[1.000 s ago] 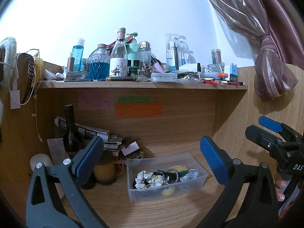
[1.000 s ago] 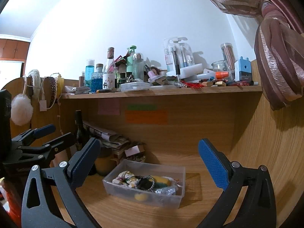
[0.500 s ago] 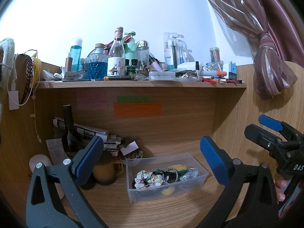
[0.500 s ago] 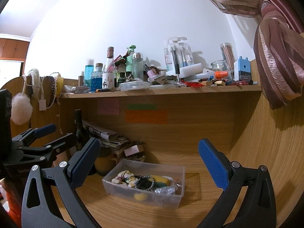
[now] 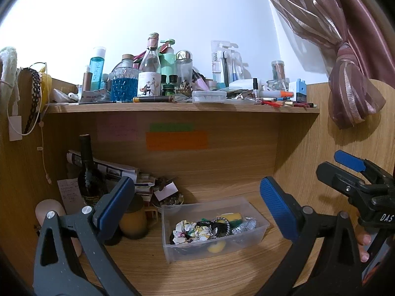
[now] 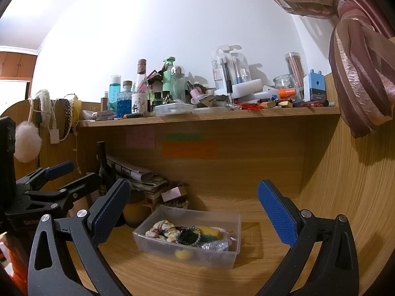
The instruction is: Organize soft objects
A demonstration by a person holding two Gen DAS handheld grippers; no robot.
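Observation:
A clear plastic box [image 5: 254, 236] stands on the wooden desk; it also shows in the right wrist view [image 6: 222, 256]. In it lie a patterned scrunchie [image 5: 188, 230], black hair ties [image 5: 220, 227], a yellow and green sponge [image 5: 233, 216] and a silvery scrunchie [image 5: 244, 225]. My left gripper [image 5: 197, 202] is open and empty, held above and in front of the box. My right gripper [image 6: 193, 203] is open and empty, also held short of the box. Each gripper shows at the edge of the other's view.
A shelf [image 5: 182, 107] above is crowded with bottles and small items. At the back left stand a dark bottle [image 5: 87, 172], papers, a brown cup [image 5: 134, 219] and a small bowl. A curtain [image 5: 350, 83] hangs at the right. Headbands and a white pompom [image 6: 27, 140] hang at the left.
Both grippers stay open and nearly still. The left wrist view has shifted very slightly, so the shelf sits a little lower in the frame.

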